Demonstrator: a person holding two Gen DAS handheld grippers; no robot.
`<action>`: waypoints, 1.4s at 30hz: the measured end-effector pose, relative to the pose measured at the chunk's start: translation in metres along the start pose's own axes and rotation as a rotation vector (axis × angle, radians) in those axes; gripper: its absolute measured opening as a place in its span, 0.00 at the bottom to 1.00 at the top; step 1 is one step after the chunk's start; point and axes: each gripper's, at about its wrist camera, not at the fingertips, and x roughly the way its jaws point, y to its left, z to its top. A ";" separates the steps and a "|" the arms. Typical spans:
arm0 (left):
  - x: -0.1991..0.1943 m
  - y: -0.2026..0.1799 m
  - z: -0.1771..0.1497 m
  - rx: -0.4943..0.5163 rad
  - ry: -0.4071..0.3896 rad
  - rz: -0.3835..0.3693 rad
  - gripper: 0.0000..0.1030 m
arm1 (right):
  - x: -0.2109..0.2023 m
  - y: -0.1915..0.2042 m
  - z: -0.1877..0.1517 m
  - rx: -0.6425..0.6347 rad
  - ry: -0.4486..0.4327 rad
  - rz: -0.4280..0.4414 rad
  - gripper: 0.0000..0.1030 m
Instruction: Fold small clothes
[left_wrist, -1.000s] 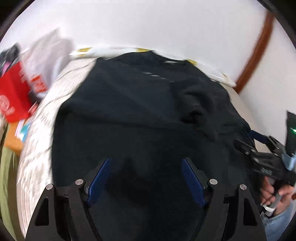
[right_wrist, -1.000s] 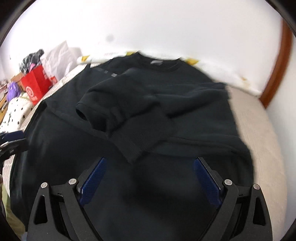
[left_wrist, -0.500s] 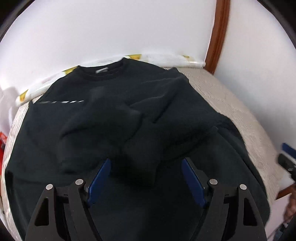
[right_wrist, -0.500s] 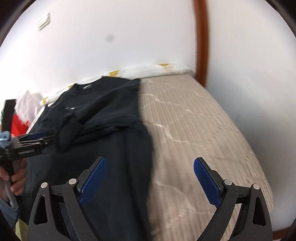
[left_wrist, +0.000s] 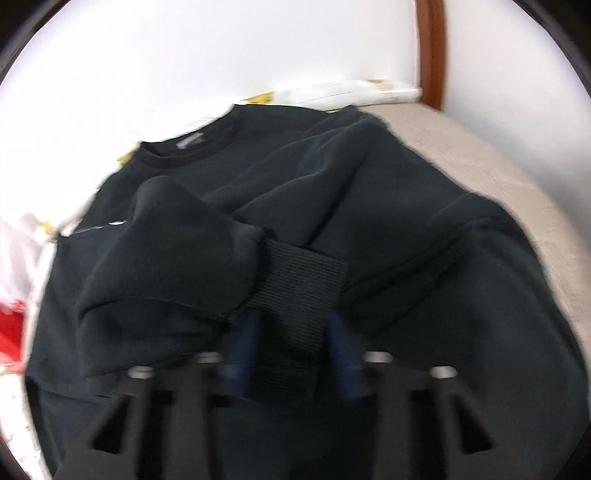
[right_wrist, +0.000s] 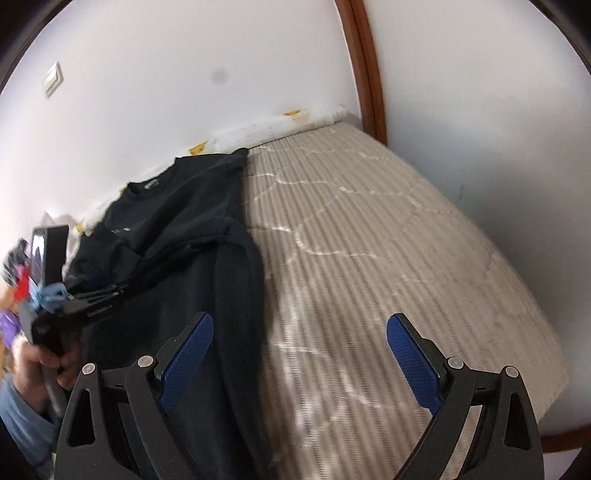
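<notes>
the sweatshirt (left_wrist: 332, 192) is matt black cloth, its cuff (left_wrist: 295, 280) ribbed knit. the bed (right_wrist: 388, 240) has a beige ribbed, quilted cover. the right tool (right_wrist: 299, 345) is matt black plastic with textured blue pads (right_wrist: 412, 354). the door frame (right_wrist: 364, 70) is glossy brown wood.

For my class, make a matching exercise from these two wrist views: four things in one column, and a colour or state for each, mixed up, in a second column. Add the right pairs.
Things:
1. left gripper
2. right gripper
3. sweatshirt
4. mattress

States:
A. beige, ribbed, partly bare
B. jaws wide apart, nothing between them
C. black, spread out, one sleeve folded across the body
D. jaws just closed on the ribbed cuff

Pairs: 1-D, 2-B, 3-C, 4-A
</notes>
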 end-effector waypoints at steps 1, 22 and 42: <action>-0.003 0.007 0.001 -0.018 0.006 -0.032 0.14 | -0.001 0.005 0.001 -0.004 -0.004 0.009 0.91; -0.088 0.246 -0.053 -0.451 -0.140 0.034 0.19 | 0.029 0.168 0.020 -0.234 0.008 0.065 0.91; -0.033 0.290 -0.084 -0.551 -0.044 -0.055 0.55 | 0.068 0.195 0.011 -0.293 0.090 0.020 0.91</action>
